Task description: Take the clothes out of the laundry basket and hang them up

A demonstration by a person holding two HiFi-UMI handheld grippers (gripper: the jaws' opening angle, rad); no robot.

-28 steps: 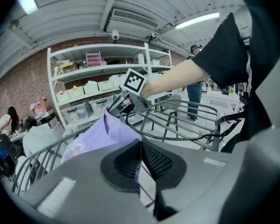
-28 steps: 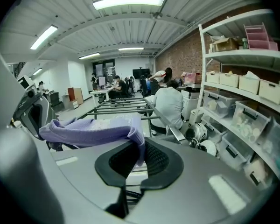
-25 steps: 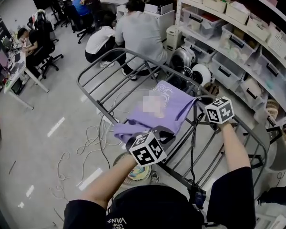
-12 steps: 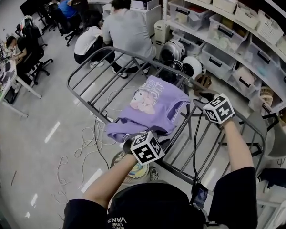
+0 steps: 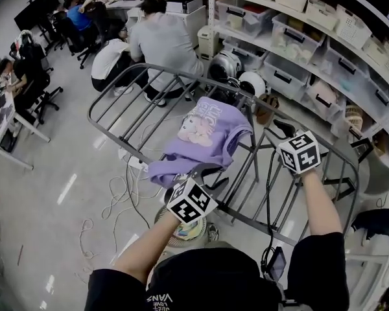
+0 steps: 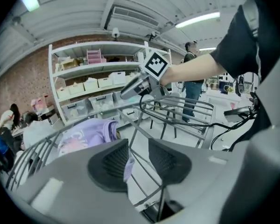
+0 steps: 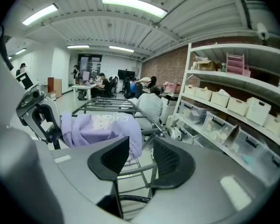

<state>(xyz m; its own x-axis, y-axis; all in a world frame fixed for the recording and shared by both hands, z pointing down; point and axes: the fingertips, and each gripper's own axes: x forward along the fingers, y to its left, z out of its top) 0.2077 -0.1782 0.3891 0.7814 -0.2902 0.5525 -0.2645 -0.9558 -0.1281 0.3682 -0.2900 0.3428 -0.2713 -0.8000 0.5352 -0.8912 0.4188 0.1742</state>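
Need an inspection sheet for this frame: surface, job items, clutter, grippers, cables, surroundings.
Surface: grey drying rack, rods mostly bare.
Job's things: purple shirt draped over the rack; laundry basket not made out.
Clutter: nothing seen on the rack.
Grippers: left gripper open, jaws just opening, shirt hem seen in the gap, not pinched; right gripper open, just opened, nothing between.
Cables: white cords loose on the floor; black cable hanging through the rack.
Surroundings: shelves of bins at right; people seated beyond the rack.
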